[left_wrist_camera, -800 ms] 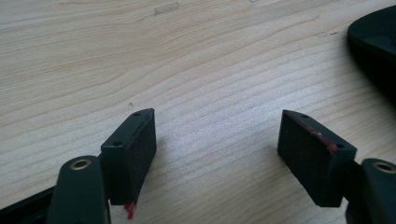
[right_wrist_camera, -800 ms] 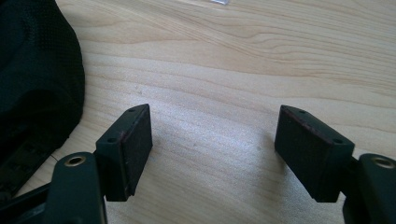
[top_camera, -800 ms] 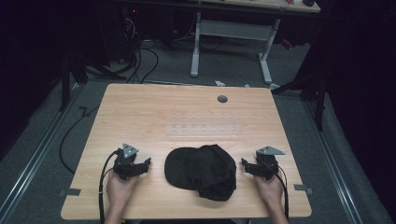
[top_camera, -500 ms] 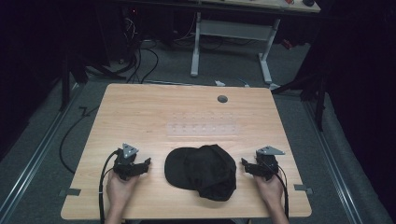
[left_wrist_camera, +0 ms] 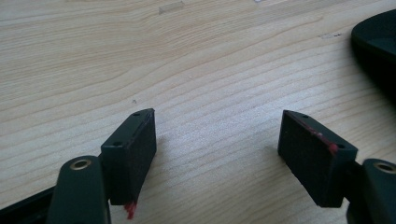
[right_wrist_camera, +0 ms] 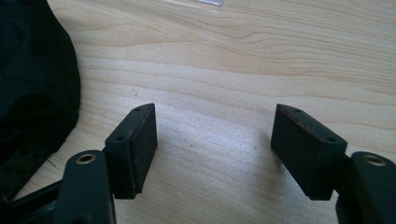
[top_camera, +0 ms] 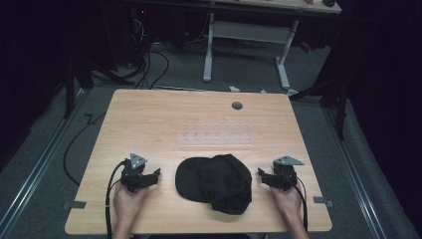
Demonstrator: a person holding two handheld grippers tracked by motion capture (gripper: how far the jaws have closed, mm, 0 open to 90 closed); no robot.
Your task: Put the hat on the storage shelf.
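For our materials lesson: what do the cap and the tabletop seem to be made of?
Cap: apparently black woven fabric, matte; a fine mesh-like weave shows in the right gripper view. Tabletop: light wood or wood-look laminate, smooth with a slight sheen; grain lines run across it.

Bright, even light falls on the table (top_camera: 149, 124); the surroundings are dark, and the high view is soft.
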